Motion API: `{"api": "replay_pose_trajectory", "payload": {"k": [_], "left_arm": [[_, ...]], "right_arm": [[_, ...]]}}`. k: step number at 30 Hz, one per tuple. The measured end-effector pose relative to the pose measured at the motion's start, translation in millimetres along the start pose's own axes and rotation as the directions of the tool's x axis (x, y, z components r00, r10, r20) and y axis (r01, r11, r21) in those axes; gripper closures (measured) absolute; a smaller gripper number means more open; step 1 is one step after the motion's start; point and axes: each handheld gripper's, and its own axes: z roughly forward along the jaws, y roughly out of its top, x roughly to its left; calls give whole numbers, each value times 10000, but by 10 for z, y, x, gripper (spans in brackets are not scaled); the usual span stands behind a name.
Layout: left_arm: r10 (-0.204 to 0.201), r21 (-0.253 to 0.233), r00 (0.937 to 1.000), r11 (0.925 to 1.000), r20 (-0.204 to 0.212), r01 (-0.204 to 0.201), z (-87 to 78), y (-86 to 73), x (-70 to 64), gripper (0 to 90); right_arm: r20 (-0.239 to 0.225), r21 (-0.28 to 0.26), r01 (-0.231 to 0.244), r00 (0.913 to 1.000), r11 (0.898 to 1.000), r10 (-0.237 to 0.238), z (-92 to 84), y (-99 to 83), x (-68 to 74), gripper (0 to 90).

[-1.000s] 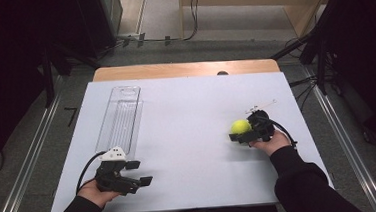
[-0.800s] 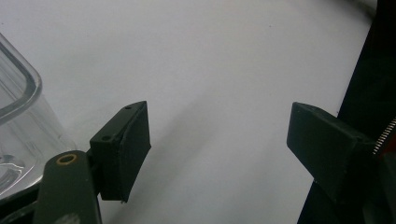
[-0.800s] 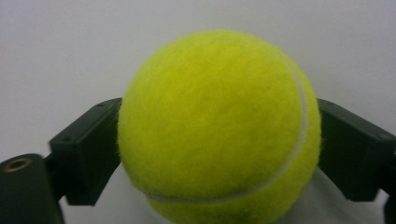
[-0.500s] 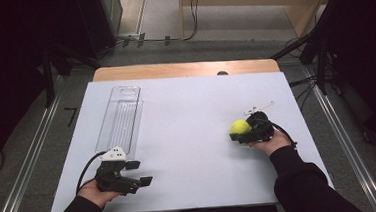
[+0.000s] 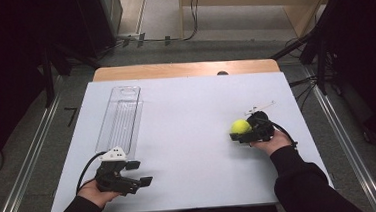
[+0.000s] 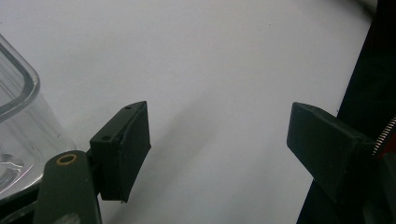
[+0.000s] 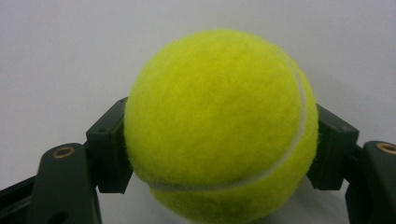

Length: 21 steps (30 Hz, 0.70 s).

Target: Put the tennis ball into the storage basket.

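Right gripper (image 5: 241, 134) clamped across the middle of a yellow tennis ball (image 7: 219, 126) at the table's (image 5: 196, 110) right side, jaws just closed. Probably light, springy, fuzzy enough to grip. Left gripper (image 6: 219, 149) wide open, holding nothing. Clear tray (image 5: 120, 118) apparently empty.

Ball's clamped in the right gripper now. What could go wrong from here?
The tennis ball is round and fuzzy, pinched only at its sides by the right gripper; it may squirt out when lifted. The clear container is narrow and looks light, so a drop off centre could tip or shove it. The left gripper sits open beside it, not steadying it.
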Motion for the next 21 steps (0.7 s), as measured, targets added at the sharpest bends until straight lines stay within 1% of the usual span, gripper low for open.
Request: {"api": "replay_pose_trajectory", "payload": {"k": [2, 8, 17, 21], "left_arm": [[-9, 6, 10000, 10000, 8, 9, 1, 0, -1, 222], [-15, 20, 10000, 10000, -3, 15, 2, 0, -2, 222], [21, 22, 10000, 10000, 17, -21, -2, 0, -1, 222], [17, 12, 10000, 10000, 6, -17, -4, 0, 1, 222]], "right_arm": [[6, 0, -57, 10000, 10000, 57, -9, 4, 2, 228], [-113, -284, -58, 9999, 9996, 55, -66, 20, 36, 228], [-379, -728, 216, 9990, 9971, -244, -172, 63, 161, 228], [-495, -680, 280, 9983, 9973, -314, -185, 70, 215, 228]]}}
